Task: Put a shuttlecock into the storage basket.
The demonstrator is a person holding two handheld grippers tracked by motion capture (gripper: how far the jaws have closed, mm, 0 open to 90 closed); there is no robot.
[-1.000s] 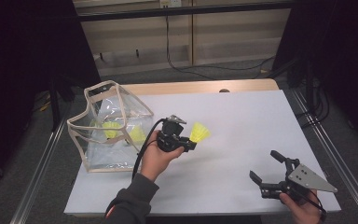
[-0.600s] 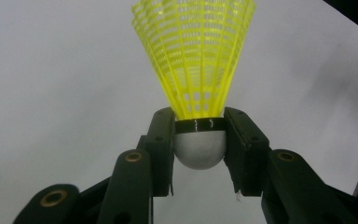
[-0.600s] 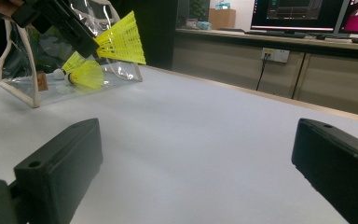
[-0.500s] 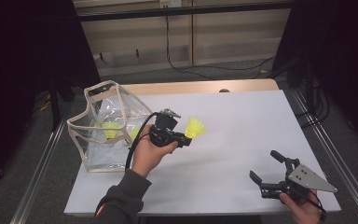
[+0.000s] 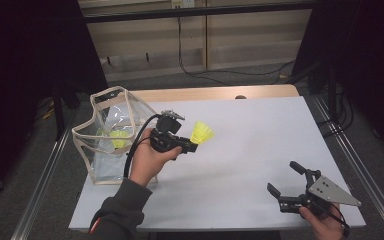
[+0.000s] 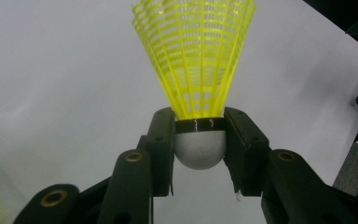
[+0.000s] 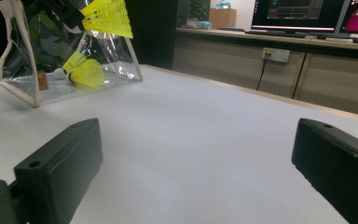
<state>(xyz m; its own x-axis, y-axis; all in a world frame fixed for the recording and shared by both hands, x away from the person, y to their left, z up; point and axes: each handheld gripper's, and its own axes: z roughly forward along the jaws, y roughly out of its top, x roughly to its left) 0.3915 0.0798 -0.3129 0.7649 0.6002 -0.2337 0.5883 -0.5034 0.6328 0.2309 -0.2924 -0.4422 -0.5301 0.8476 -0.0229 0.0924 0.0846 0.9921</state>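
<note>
A: High view: left gripper [image 5: 192, 147] is held above the white table [image 5: 250, 150], just right of the clear pouch [image 5: 111, 135]. It carries a yellow shuttlecock [image 5: 202, 133], skirt pointing right.

B: Grip detail?

A: That comes from the left gripper view. Jaws are clamped on the shuttlecock [image 6: 196, 70] at its base, one on each side of the white rounded cork, level with the black band above it. The yellow mesh skirt flares away from the camera. Cork tip pokes out below the pads.

B: Right side?

A: Right gripper [image 5: 287, 183] sits at the near right corner of the table, well apart from the left one. Jaws spread wide, with only bare table between them. Right gripper view confirms: both black pads at the frame edges, white surface in the gap.

B: Anything else from that view?

A: It looks across the table to the pouch [image 7: 23, 60] and shows a second shuttlecock [image 7: 81, 72] lying on its side inside, cork to the left. The held one [image 7: 107, 18] hangs higher, in front of the pouch's upper part. Monitors [image 7: 303, 16] show far behind.
</note>
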